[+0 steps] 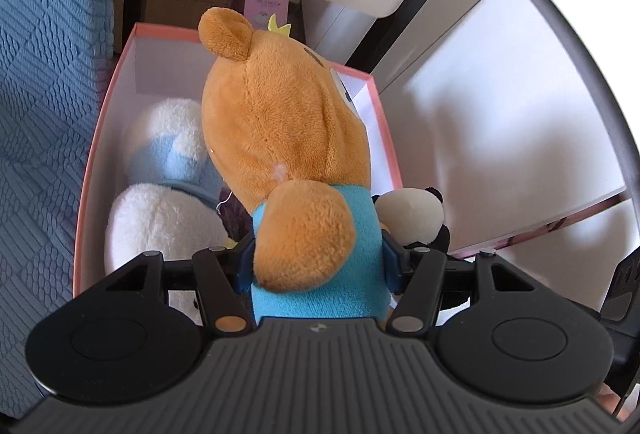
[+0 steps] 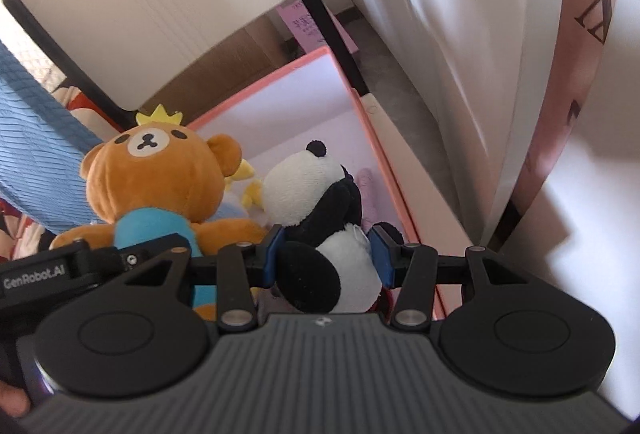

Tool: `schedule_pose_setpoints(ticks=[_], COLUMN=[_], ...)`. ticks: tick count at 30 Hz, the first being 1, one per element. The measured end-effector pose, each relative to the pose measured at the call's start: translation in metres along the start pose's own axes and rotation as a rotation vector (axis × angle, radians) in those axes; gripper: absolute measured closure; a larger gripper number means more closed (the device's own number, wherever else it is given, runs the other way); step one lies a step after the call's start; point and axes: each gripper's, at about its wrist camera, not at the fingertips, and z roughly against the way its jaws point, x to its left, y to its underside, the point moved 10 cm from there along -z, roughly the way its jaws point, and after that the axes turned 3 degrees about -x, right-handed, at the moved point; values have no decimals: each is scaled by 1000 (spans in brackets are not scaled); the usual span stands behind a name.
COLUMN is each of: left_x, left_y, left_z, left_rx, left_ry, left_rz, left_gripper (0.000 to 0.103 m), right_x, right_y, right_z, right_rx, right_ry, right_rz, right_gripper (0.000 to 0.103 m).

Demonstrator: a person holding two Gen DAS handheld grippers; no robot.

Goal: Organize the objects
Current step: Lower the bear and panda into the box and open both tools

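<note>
While both grippers hang over the pink box, here's how it all sits:

Left gripper [image 1: 320,262]: clamped on the brown bear [image 1: 288,137], blue pads pressing its blue-shirted body from both sides. One chubby arm bulges out toward the camera.

Brown bear, left wrist view: seen from behind, head tilted up and away, held over the box's open top. In the right wrist view [image 2: 160,177] you get its face and the little yellow crown on its head.

Right gripper [image 2: 326,258]: pinching the panda [image 2: 316,218] around its middle, one blue pad [image 2: 276,254] tight on either side.

Panda: black and white, head turned away toward the box's far wall, right beside the bear. From the left wrist view [image 1: 416,218] it peeks out just past the bear's right side.

Pink box [image 1: 100,137]: open, white inside, pink rim. Sits between a blue quilted fabric [image 1: 48,73] on the left and white furniture panels [image 1: 500,113] on the right.

White plush [image 1: 160,185]: already down in the box, fluffy with a light blue bit across it, on the left side below the bear.

Behind the box: a white chair back [image 2: 140,1] on a black frame, and a purple carton [image 1: 267,3] with print I can't read.
</note>
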Motion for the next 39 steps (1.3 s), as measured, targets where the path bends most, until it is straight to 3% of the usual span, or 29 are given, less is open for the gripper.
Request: schedule_pose_setpoints(ticks=[9, 11, 12, 26, 39], left_x=[10, 9, 8, -15, -20], left_y=[4, 1, -1, -13, -2], left_z=[8, 15, 20, 110, 220], left_rx=[1, -16, -25, -143, -267], left_ry=[-24, -15, -7, 36, 81], left_rz=[-33, -32, -31, -73, -110], left_gripper=[33, 28, 24, 22, 20], right_x=[4, 4, 4, 47, 99], right_y=[-8, -10, -12, -46, -24], right_z=[3, 7, 9, 107, 195], right_rx=[-41, -41, -48, -215, -319], right_ry=[49, 34, 36, -23, -82], right_rz=[67, 52, 46, 83, 145], right_gripper=[50, 27, 23, 23, 23])
